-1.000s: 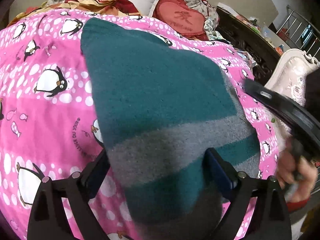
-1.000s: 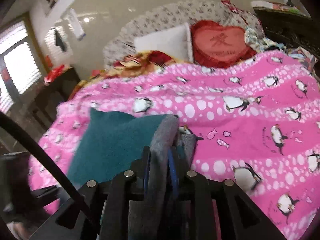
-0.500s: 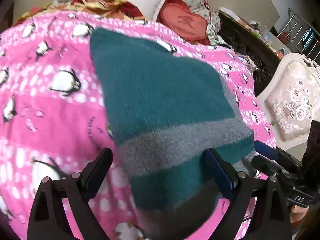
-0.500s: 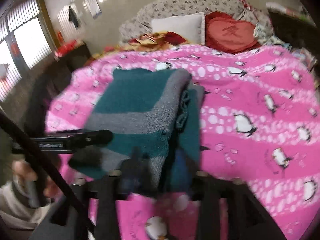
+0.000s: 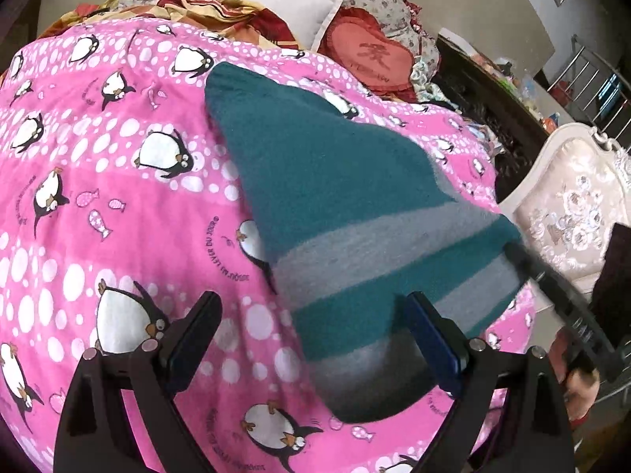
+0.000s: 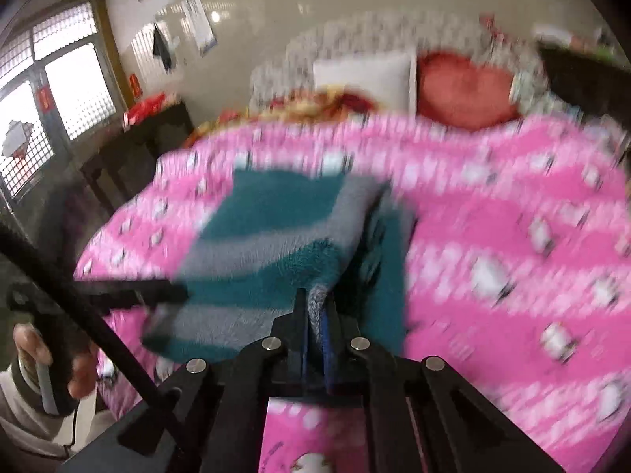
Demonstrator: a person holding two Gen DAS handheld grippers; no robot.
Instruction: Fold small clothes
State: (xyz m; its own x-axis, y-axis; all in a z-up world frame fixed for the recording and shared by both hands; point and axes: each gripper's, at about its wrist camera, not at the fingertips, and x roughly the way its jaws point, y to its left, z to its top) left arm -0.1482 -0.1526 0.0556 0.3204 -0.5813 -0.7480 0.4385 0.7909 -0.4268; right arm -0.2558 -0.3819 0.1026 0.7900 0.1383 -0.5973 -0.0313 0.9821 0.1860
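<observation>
The right gripper (image 6: 315, 315) is pinching a grey edge of the teal-and-grey knit garment (image 5: 355, 213), its jaws pressed together on the fabric. The left gripper (image 5: 311, 339) is standing wide apart, the garment's near end lying partly between its jaws, unpinched. The garment is lying on the pink penguin blanket (image 5: 118, 205), whose curved printed lettering is too small to read reliably. The right wrist view is blurring everything beyond the jaws.

Garment (image 5: 347, 213) on blanket (image 5: 98, 205), pillows (image 5: 284, 4) seemingly behind it
</observation>
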